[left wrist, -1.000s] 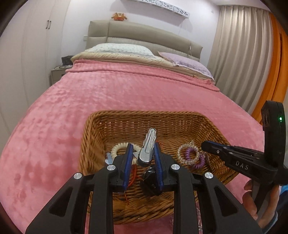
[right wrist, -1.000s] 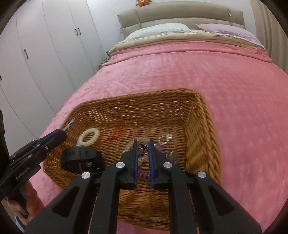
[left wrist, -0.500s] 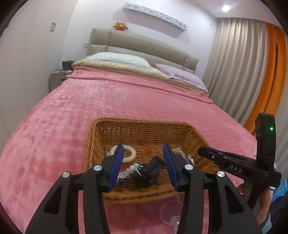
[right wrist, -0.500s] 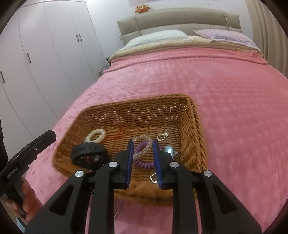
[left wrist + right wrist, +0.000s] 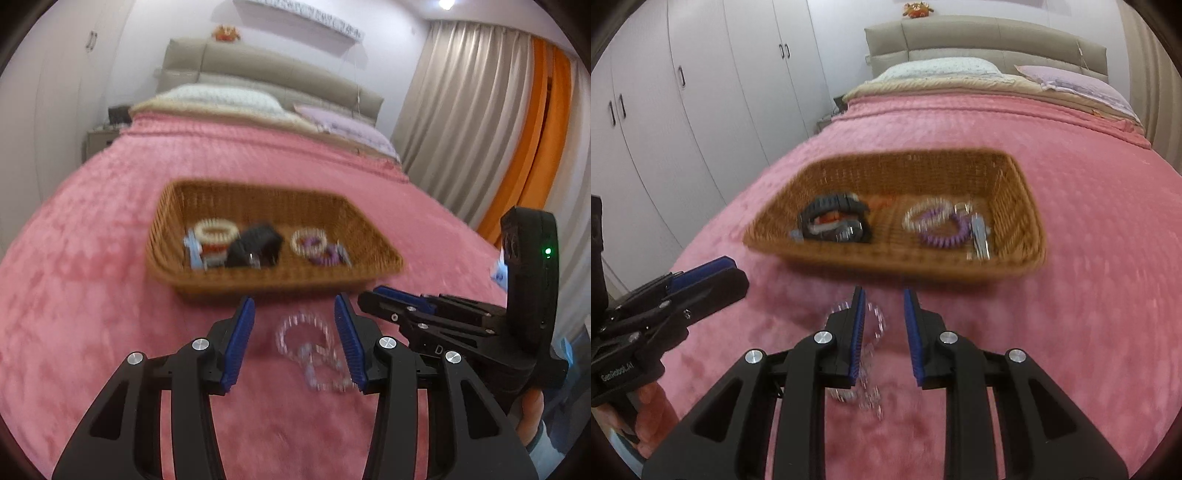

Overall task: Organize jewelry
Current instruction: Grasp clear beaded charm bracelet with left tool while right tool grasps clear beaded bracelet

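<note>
Here, a clear bead bracelet (image 5: 308, 347) is seen lying on the pink blanket (image 5: 92, 258), just in front of the wicker basket (image 5: 273, 278) and outside it. In the left wrist view it lies between the blue pads of the left gripper (image 5: 295, 332), whose jaws stand apart and empty; no pad is touching it. In the right wrist view the same bracelet (image 5: 875, 325) is partly hidden behind the left finger of the right gripper (image 5: 884, 314), so it lies slightly to the left of that gap. The jaws of this gripper are parted only a little, and nothing is held. The left gripper is therefore judged to be better lined up for the pick. The bracelet seems stretched from the basket toward the camera, but this is blurred. The letters "GenRobot.AI" can be read on the left gripper body, and a "D" on the right one.
</note>
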A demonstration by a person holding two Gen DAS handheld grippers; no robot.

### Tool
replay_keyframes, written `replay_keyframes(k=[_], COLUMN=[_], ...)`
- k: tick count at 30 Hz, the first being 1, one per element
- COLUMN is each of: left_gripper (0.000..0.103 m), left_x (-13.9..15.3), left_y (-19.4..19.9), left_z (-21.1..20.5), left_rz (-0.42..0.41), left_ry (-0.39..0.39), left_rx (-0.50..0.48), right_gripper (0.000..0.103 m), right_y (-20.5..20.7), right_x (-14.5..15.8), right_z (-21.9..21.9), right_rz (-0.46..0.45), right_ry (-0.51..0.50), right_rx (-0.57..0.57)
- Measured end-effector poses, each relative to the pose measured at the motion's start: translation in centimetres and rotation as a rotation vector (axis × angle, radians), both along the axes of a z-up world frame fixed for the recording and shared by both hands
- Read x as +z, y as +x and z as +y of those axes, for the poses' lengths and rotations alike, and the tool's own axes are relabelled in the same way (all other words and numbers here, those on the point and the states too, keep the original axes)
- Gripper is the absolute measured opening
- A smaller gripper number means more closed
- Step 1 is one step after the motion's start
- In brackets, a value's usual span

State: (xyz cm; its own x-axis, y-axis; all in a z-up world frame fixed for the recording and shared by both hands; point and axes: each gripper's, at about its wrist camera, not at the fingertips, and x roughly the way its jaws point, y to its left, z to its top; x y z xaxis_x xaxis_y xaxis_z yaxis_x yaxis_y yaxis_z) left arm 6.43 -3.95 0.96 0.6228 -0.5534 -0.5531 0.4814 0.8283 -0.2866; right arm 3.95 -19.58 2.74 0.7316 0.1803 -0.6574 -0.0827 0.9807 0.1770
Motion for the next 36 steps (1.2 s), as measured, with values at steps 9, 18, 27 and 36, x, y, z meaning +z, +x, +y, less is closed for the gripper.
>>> replay_keyframes(k=[9,18,27,36], left_gripper=[0.042,0.028,0.007,0.008], left_x=[-5.1,-5.7,-3.4,-2.9], left_y=[0.8,0.3,-0.7,0.1], left_z=[-1.5,-5.2,-2.2,4.5], left_rz=[0.202,0.161,0.076,0.120], left_ry=[0.025,0.220,0.113,0.089], left_rx=[-0.037,-0.017,0.006,0.082], right_gripper=[0.019,0.019,0.019,0.019], right_y=[-0.2,0.1,0.2,1.6], right_x=[-2.0,-2.7,-2.9,-3.6], right_z=[-2.1,-2.2,-0.6,0.2], right_rz=[0.017,0.023,0.028,0.086], right_ry=[0.074,0.103,0.054,0.029], right_rx=[0.004,0.021,0.081,0.082])
